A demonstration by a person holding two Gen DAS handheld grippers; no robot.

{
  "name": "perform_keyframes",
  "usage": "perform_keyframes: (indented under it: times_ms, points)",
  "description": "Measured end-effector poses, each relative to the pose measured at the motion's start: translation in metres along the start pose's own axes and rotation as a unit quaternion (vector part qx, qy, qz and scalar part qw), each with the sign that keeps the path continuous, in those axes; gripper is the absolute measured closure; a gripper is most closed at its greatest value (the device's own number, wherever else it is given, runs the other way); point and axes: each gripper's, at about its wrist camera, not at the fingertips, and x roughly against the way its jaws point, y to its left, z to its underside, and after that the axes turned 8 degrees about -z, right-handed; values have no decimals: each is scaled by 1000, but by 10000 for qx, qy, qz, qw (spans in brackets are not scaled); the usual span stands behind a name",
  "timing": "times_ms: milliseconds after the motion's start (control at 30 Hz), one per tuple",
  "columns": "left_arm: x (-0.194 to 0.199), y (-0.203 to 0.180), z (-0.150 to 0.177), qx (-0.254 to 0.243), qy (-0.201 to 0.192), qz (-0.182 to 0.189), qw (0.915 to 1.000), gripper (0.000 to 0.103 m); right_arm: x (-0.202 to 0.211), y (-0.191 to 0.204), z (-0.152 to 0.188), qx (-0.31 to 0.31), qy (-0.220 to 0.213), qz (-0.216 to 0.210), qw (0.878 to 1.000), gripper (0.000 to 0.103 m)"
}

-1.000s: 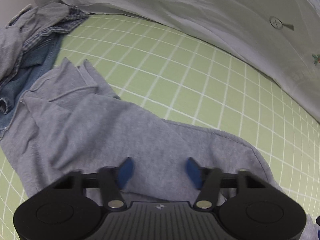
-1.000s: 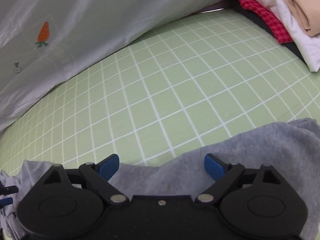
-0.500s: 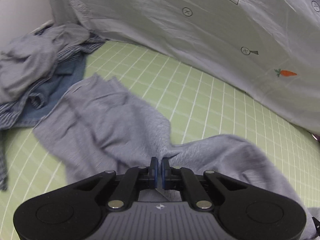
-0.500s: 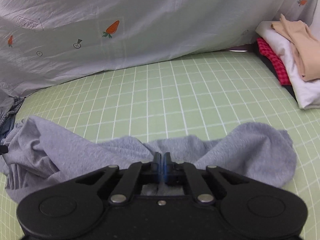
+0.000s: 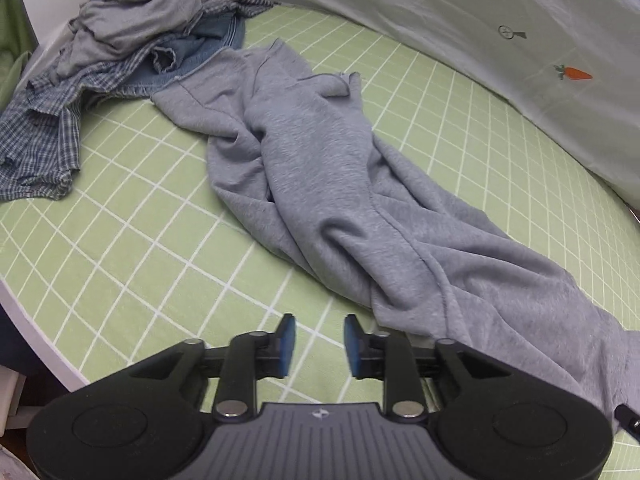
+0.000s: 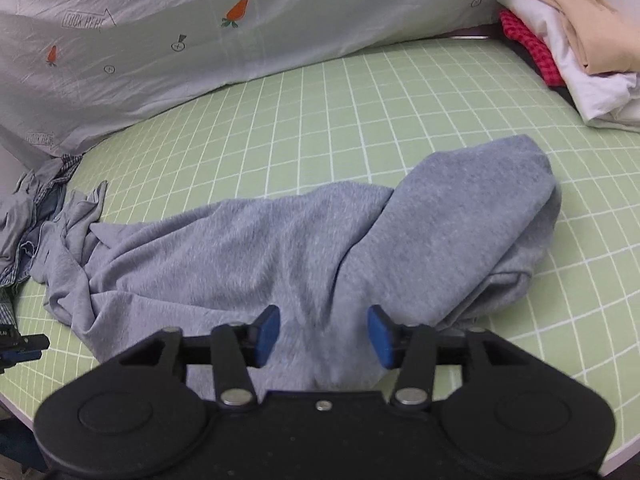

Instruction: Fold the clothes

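Note:
A grey sweatshirt-type garment (image 5: 320,184) lies crumpled in a long diagonal strip on the green checked surface (image 5: 132,256). It also shows in the right wrist view (image 6: 304,240), bunched with a rounded fold at its right end. My left gripper (image 5: 316,344) is open and empty over bare surface just left of the garment's near edge. My right gripper (image 6: 324,336) is open above the garment's near part, holding nothing.
A pile of unfolded clothes (image 5: 116,44), grey, denim and blue plaid, sits at the far left. A stack of folded clothes (image 6: 572,48) stands at the far right. A white carrot-print sheet (image 6: 200,32) hangs along the back. The white table edge (image 5: 36,328) runs near left.
Both grippers were shut on the grey garment half a second ago; both have opened and released it, and it now lies stretched out on the surface. Both grippers have pulled back.

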Motion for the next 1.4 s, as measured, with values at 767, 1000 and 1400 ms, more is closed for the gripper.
perform_keyframes:
  times_ms: [767, 1000, 1400]
  points:
    - [-9, -35, -70, -205, -200, -316, 9991, 15, -30, -7, -44, 69, -620, 1264, 9900, 19]
    - [-50, -40, -120, -96, -25, -335, 9994, 15, -68, -14, -67, -292, -477, 1792, 9822, 31]
    - [-109, -39, -141, 42, 490, -958, 9942, 30, -99, -23, -77, -95, 29, 2112, 9774, 84]
